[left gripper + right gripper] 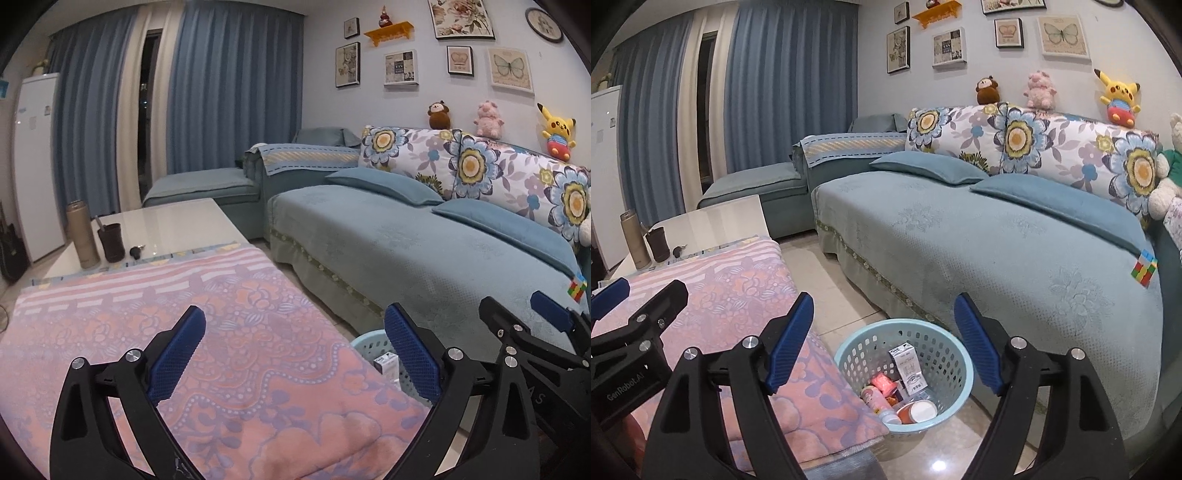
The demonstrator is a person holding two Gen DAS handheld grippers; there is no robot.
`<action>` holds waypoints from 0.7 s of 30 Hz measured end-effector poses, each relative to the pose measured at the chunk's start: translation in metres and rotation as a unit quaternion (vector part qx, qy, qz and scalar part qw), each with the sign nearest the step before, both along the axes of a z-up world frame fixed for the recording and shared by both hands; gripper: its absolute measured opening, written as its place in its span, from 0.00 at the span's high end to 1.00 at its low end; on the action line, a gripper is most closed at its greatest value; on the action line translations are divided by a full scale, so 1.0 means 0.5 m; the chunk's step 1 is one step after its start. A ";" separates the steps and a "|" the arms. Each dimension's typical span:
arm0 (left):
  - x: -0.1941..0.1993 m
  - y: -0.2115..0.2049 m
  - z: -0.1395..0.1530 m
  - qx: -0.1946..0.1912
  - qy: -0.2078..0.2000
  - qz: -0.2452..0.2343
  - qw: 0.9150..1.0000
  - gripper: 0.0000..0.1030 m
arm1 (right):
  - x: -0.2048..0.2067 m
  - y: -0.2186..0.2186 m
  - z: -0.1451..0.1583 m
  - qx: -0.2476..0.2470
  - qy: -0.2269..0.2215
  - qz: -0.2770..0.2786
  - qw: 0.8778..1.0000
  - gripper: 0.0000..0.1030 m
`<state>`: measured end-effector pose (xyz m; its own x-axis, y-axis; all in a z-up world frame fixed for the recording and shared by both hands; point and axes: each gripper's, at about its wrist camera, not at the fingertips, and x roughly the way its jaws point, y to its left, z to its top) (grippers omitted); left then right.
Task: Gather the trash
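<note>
A light blue perforated basket [945,339] stands on the floor between the table and the sofa. In it lie a white carton [908,363], a pink packet [884,384], a small bottle [877,400] and an orange-and-white cup [918,410]. My right gripper [882,343] is open and empty, held above the basket. My left gripper [295,350] is open and empty above the pink flowered cloth [184,332] on the table. The basket's rim [369,341] and the carton [386,363] peek out beside the left gripper's right finger. The right gripper also shows in the left wrist view [524,314].
A gold flask [82,234], a dark cup [110,242] and a small black thing [135,252] stand on the white table [166,221] beyond the cloth. A blue sofa [997,251] with cushions, plush toys and a colour cube [1144,272] fills the right side.
</note>
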<state>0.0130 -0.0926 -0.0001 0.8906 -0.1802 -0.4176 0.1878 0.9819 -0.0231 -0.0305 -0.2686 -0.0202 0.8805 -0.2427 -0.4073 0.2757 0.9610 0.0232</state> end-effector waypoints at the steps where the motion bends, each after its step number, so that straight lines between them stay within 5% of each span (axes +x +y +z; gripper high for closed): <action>1: 0.001 0.001 0.000 -0.002 0.002 0.000 1.000 0.08 | 0.000 0.002 0.001 -0.002 -0.002 0.001 1.000 0.28; 21: 0.002 0.008 -0.002 -0.008 0.005 0.002 1.000 0.08 | 0.009 0.002 0.002 0.004 -0.001 0.005 1.000 0.28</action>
